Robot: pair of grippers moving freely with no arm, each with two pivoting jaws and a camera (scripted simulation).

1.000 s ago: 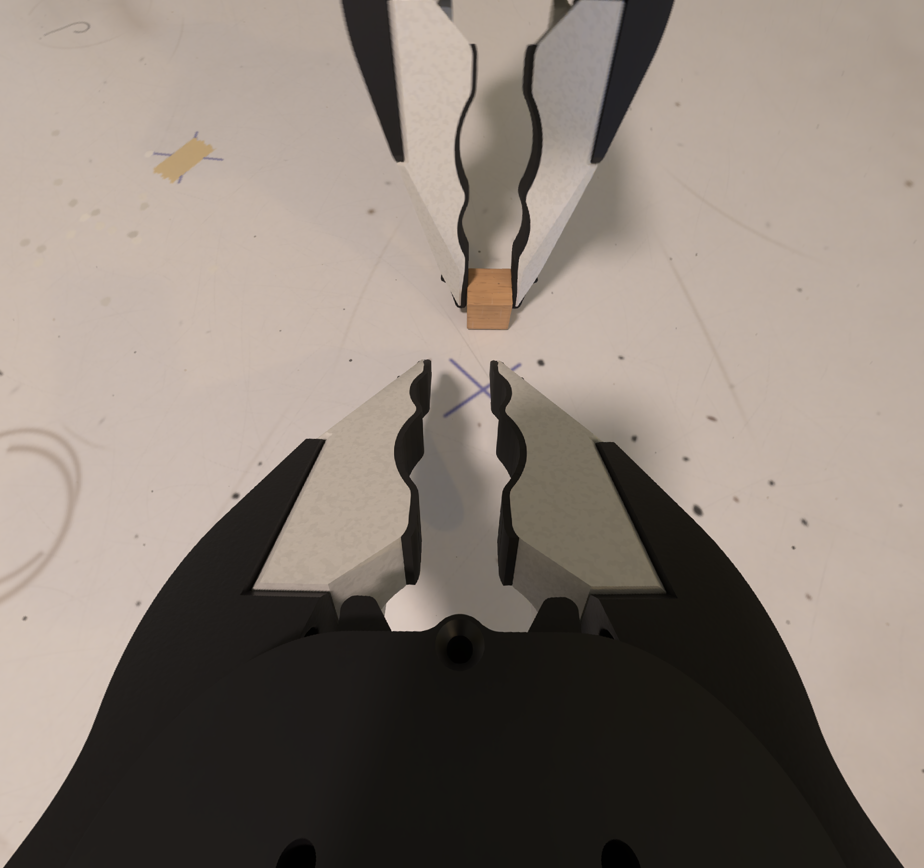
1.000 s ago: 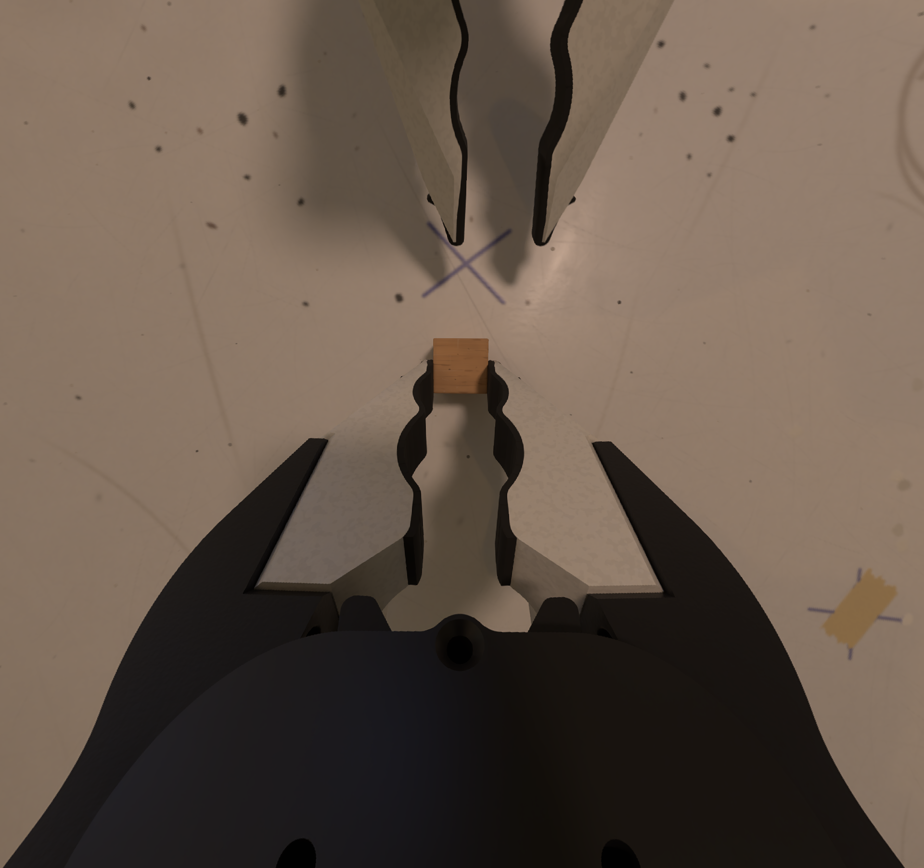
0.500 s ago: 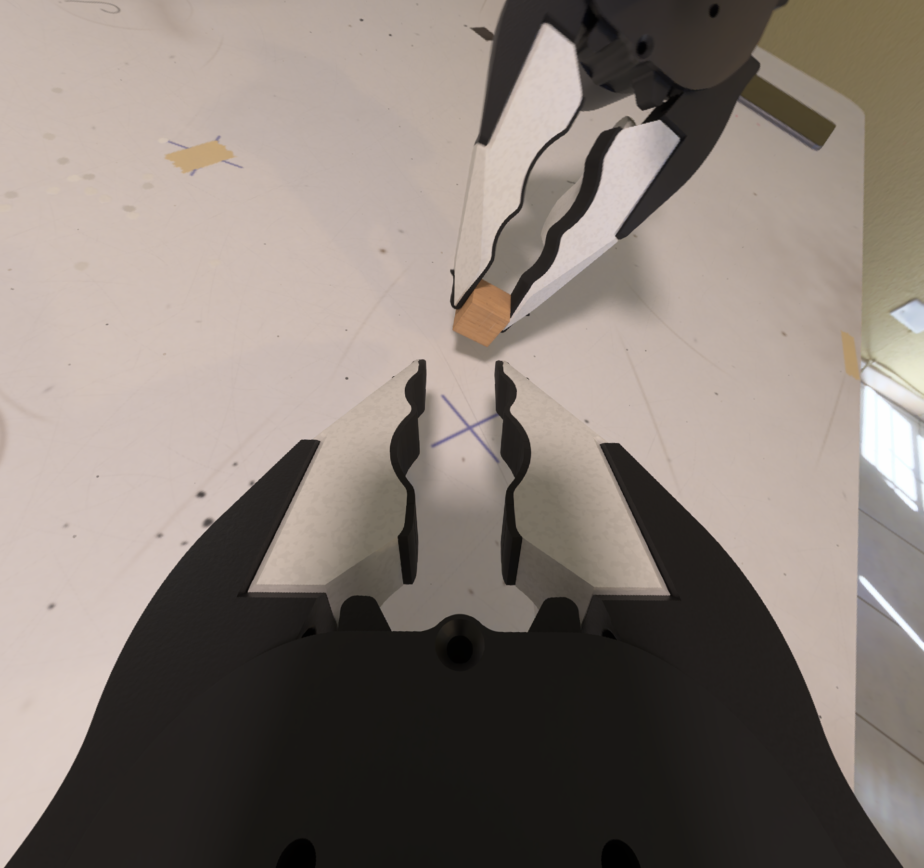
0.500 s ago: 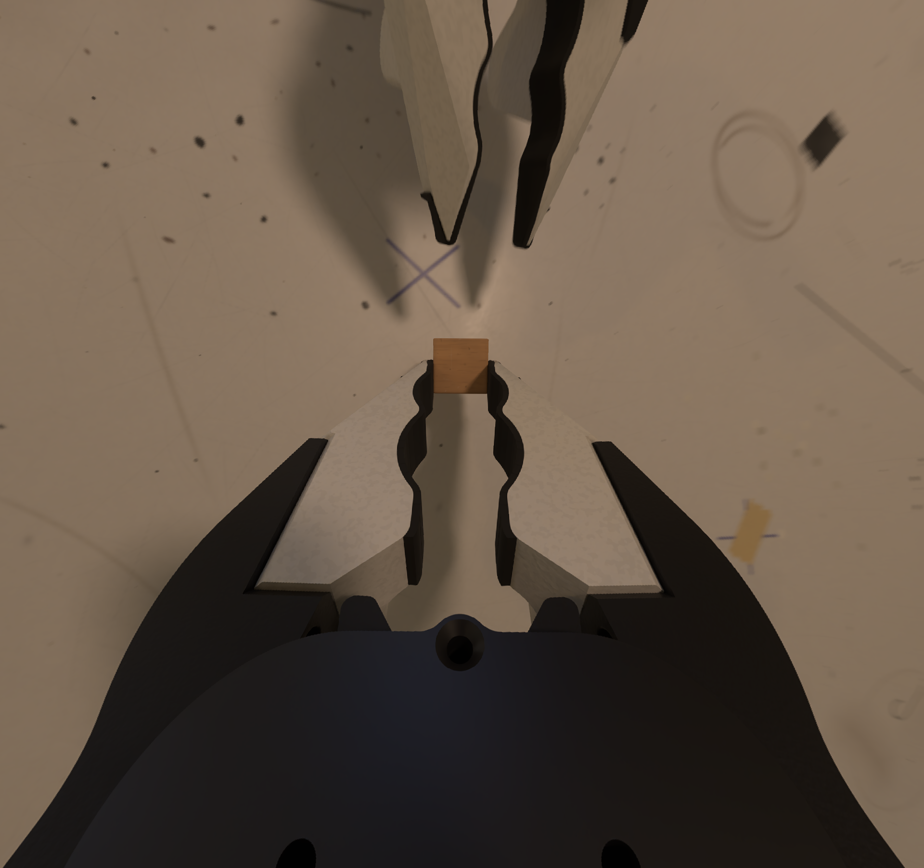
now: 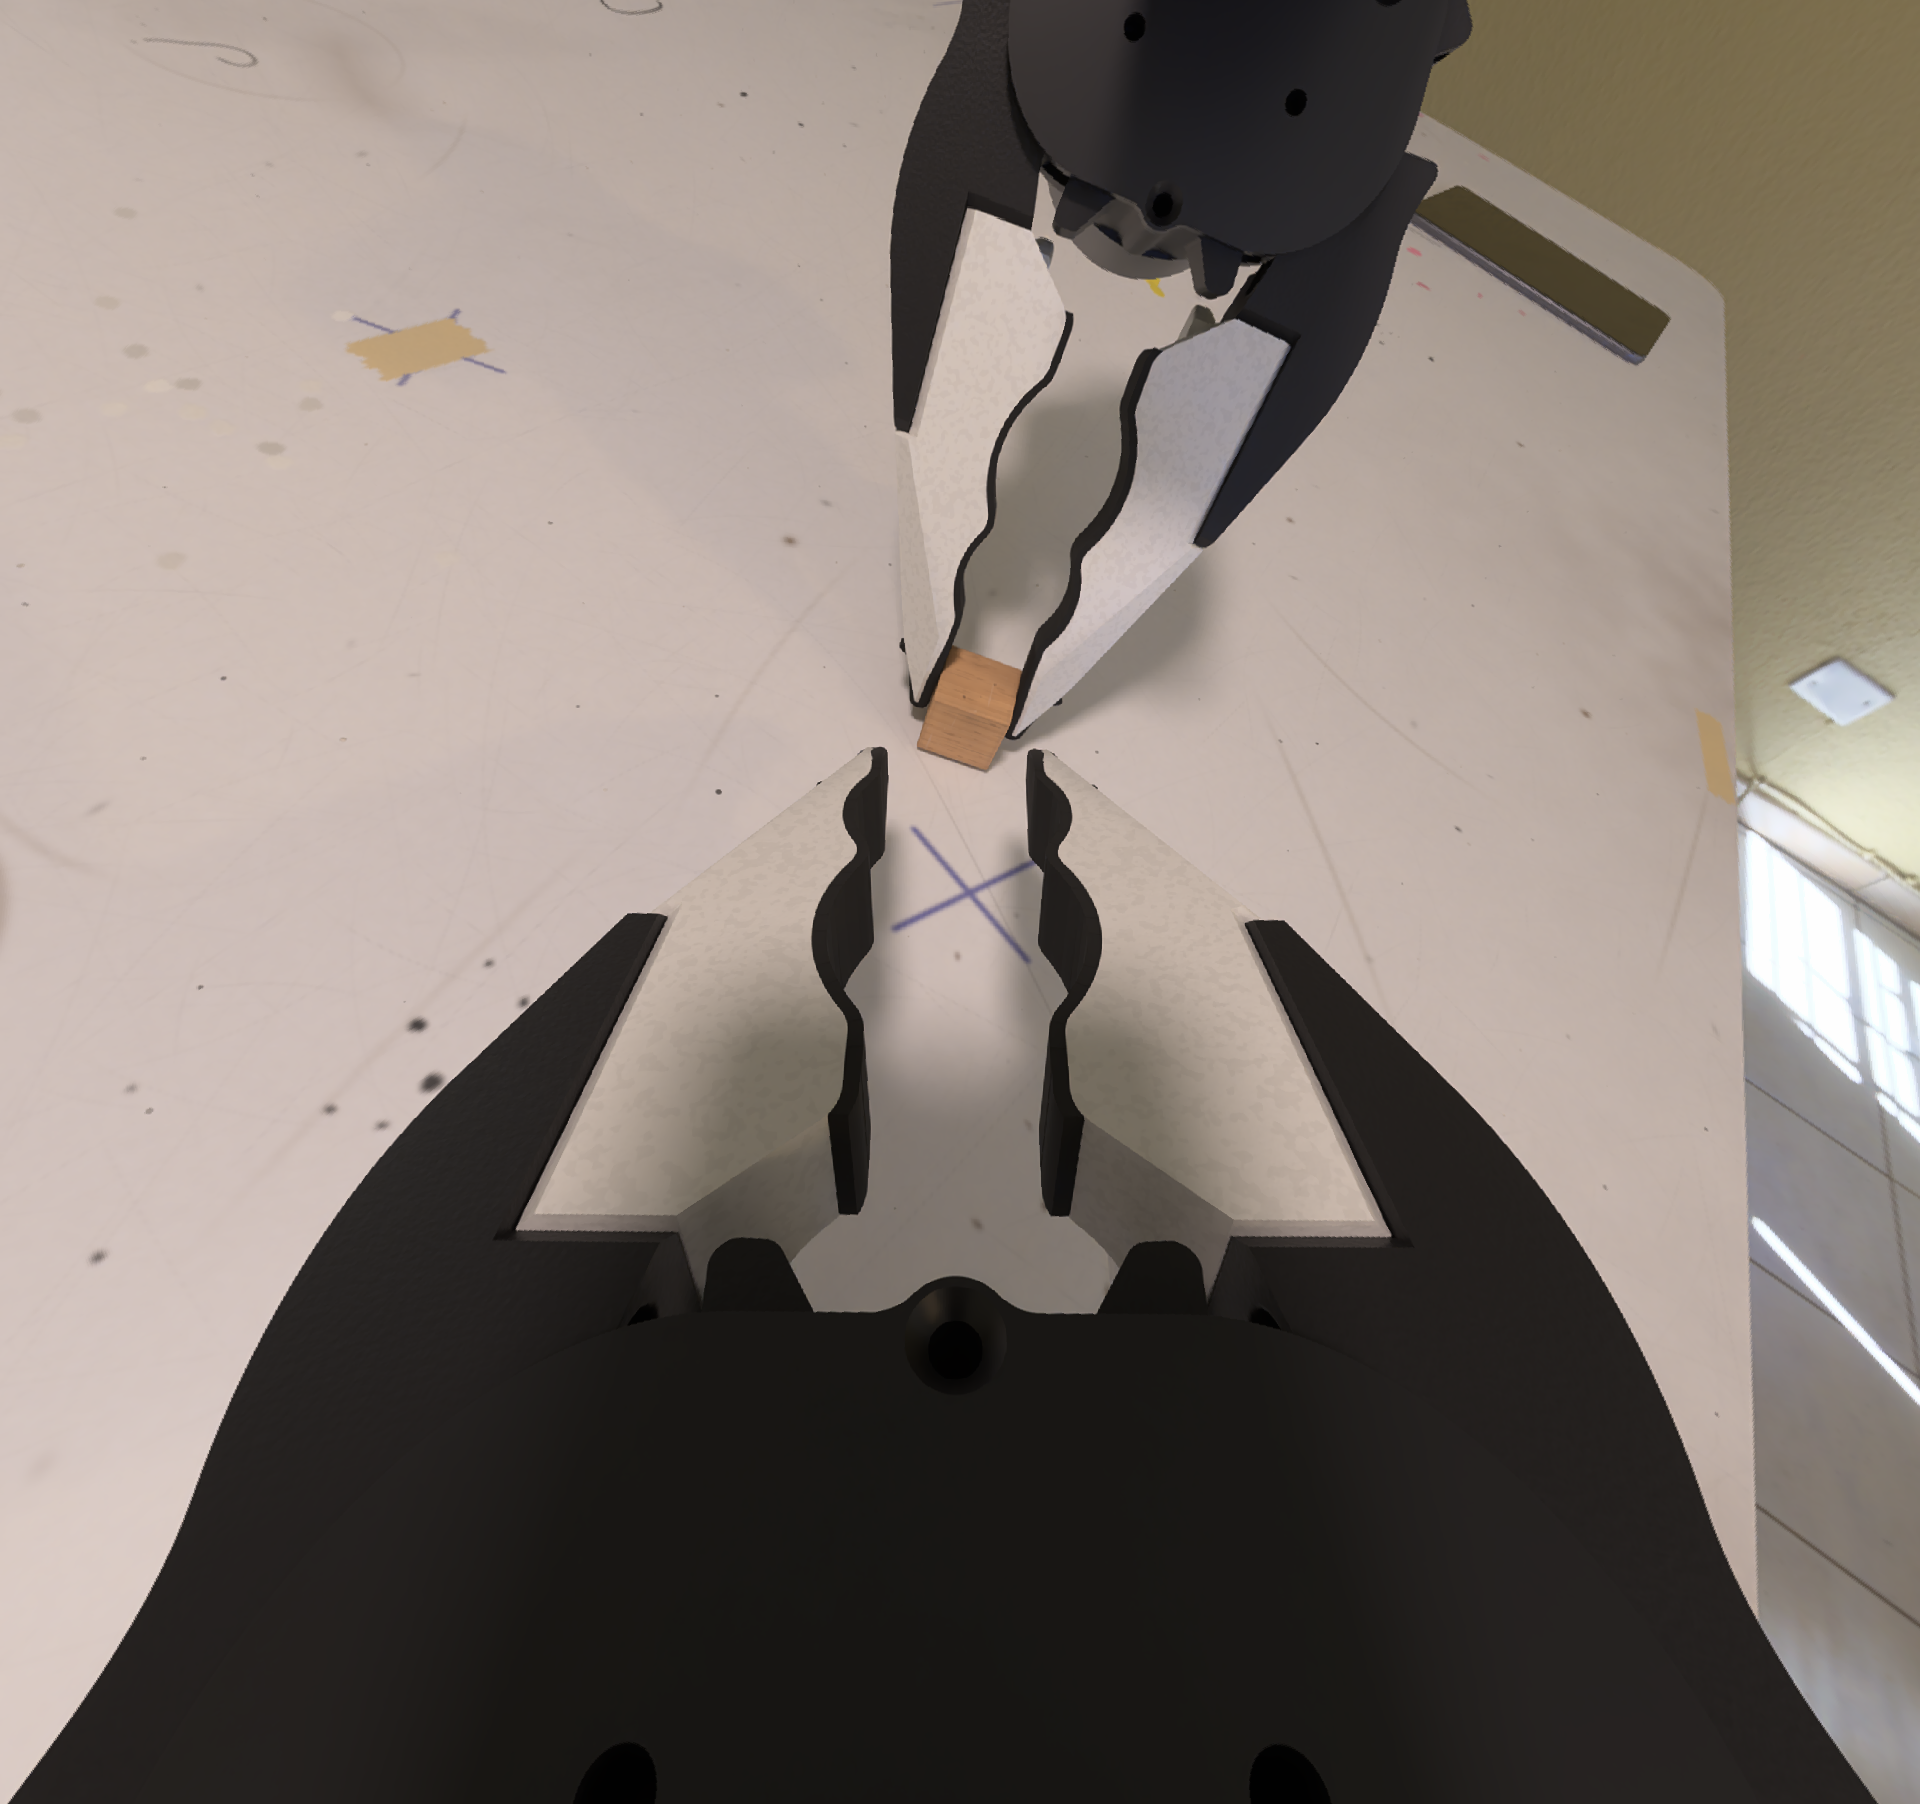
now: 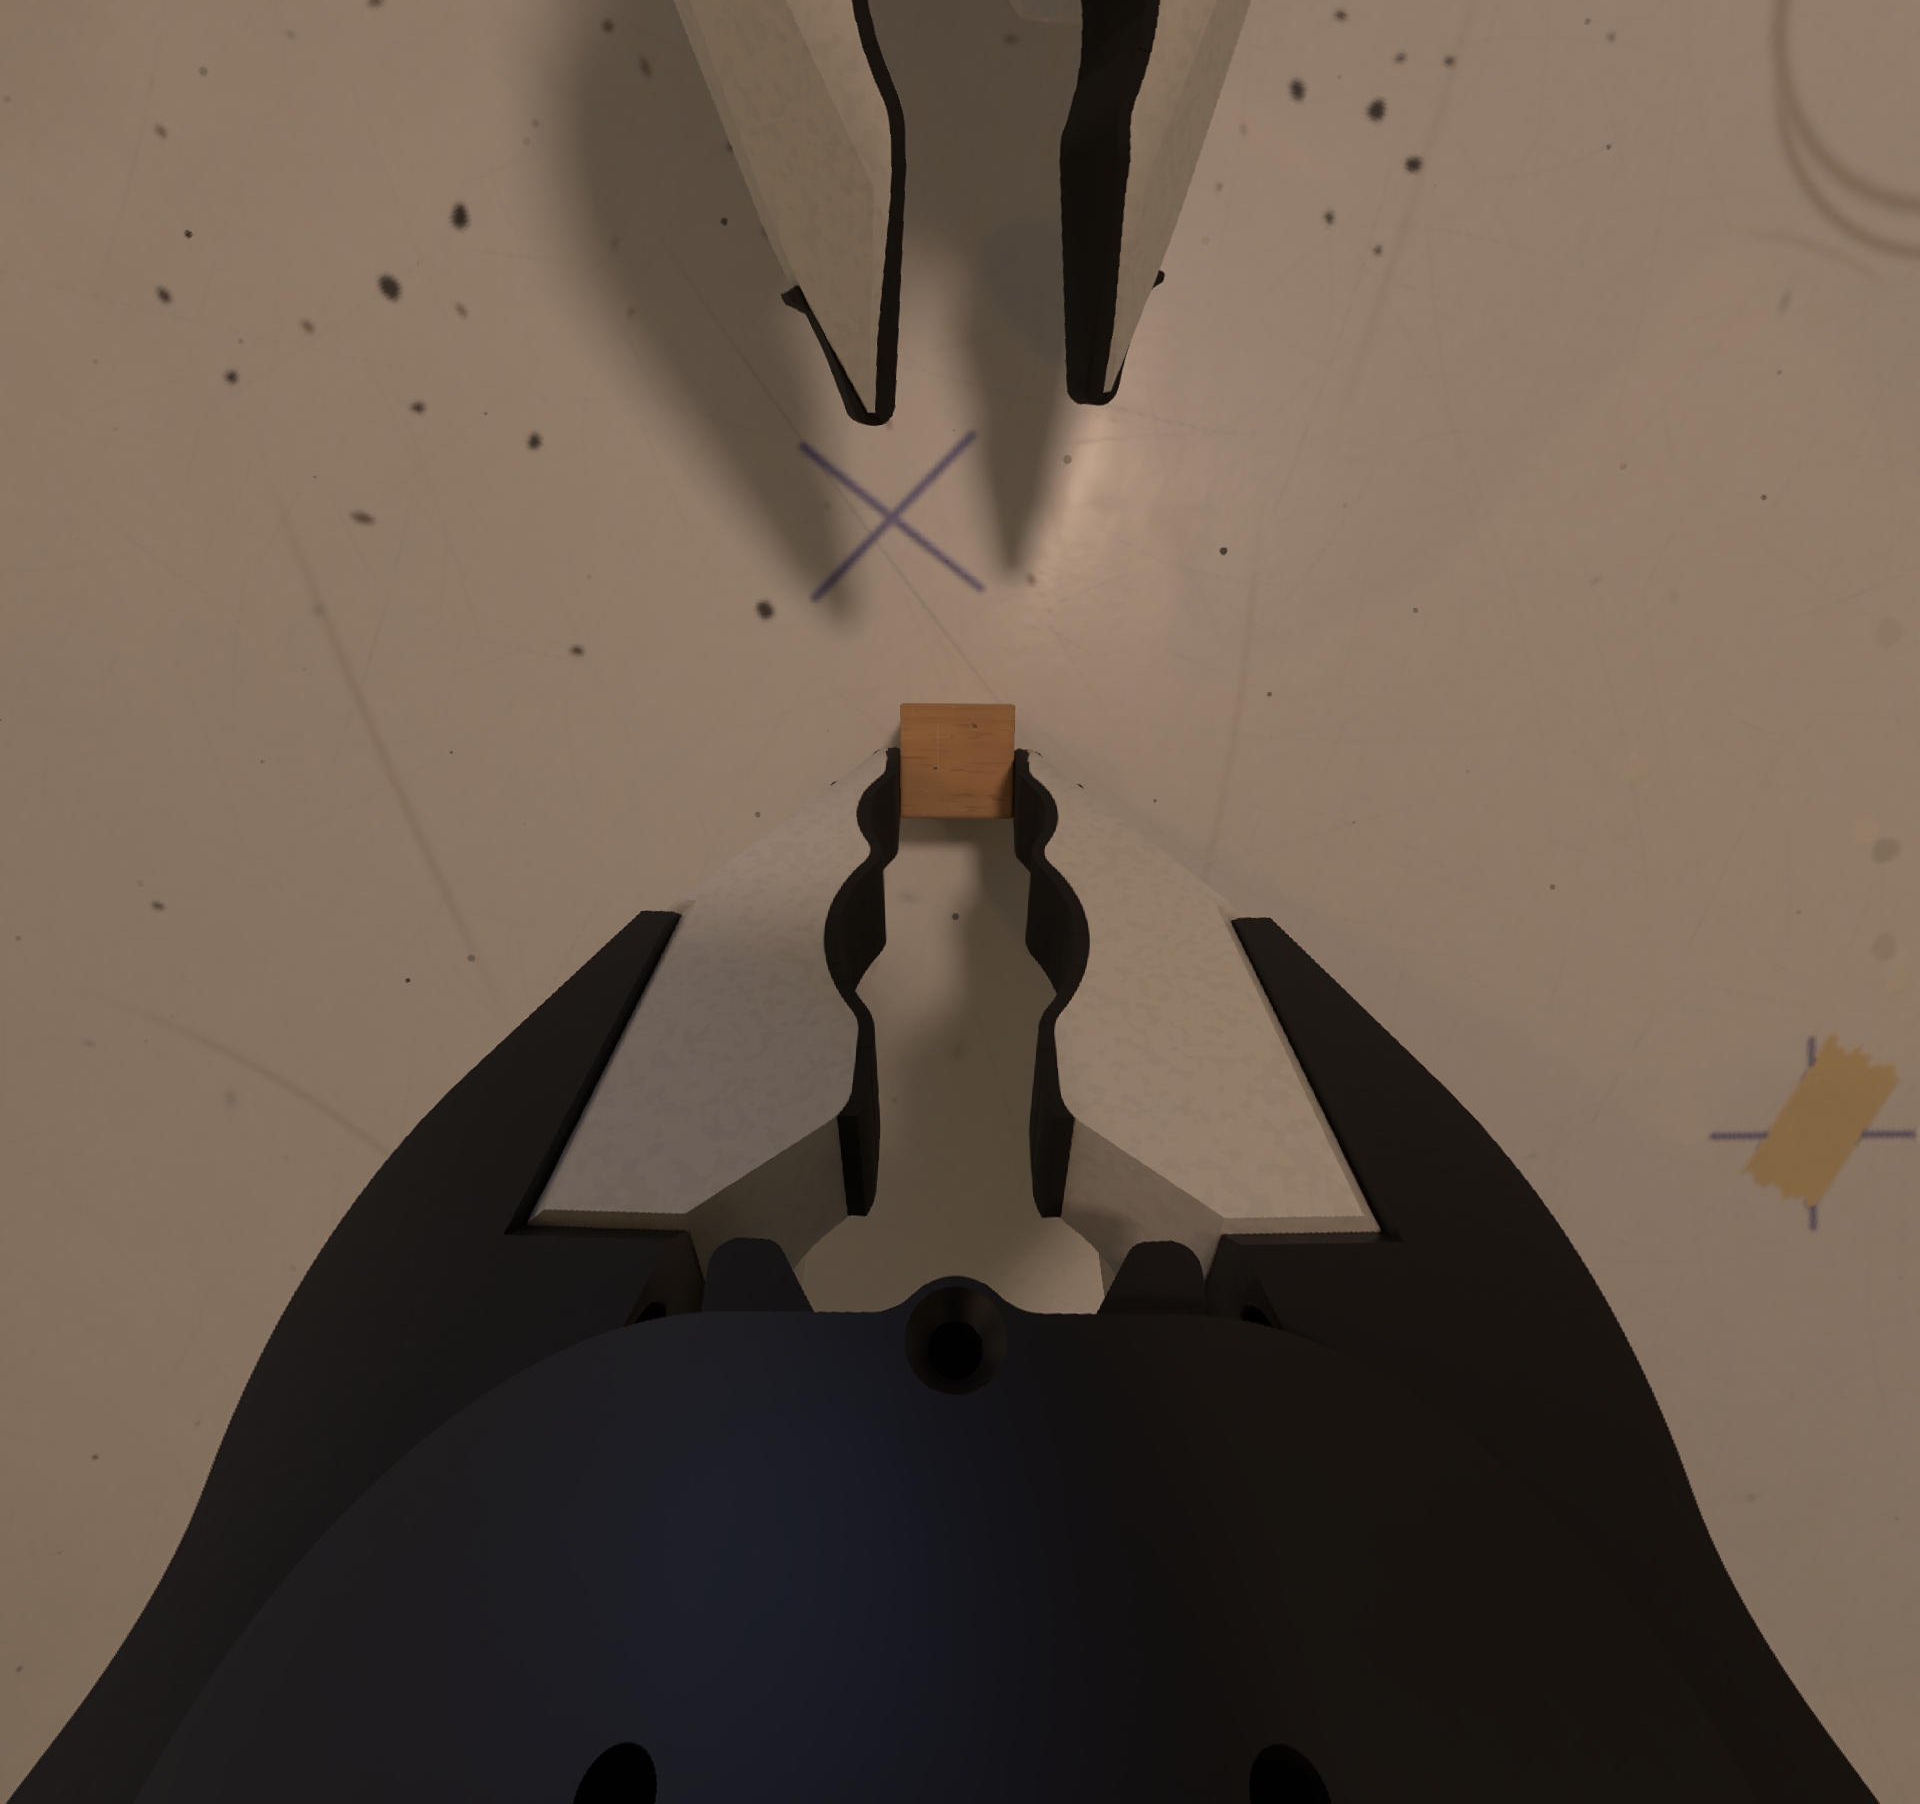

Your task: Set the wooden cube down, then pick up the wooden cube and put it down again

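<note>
The small wooden cube [image 6: 956, 762] is gripped between the fingertips of my right gripper [image 6: 958, 769], which is shut on it. In the left wrist view the right gripper [image 5: 975, 707] comes down from the top, tilted, holding the cube [image 5: 968, 715] low over the white table [image 5: 520, 663]. I cannot tell whether the cube touches the table. My left gripper [image 5: 956, 759] is open and empty, its tips just short of the cube. A blue pen cross [image 5: 966, 892] lies on the table between its fingers. In the right wrist view the left gripper [image 6: 980, 400] hangs above that cross [image 6: 894, 518].
A patch of tan tape on a blue cross [image 5: 421, 348] lies at the far left; it also shows in the right wrist view [image 6: 1818, 1131]. The table's right edge [image 5: 1733, 819] is near, with a dark strip [image 5: 1538, 284] at its far corner. Ink specks and scribbles mark the surface.
The right gripper has swung round and tilted with the cube still in it, bringing the cube close to the left gripper's tips. The left gripper's jaws have stayed apart and empty.
</note>
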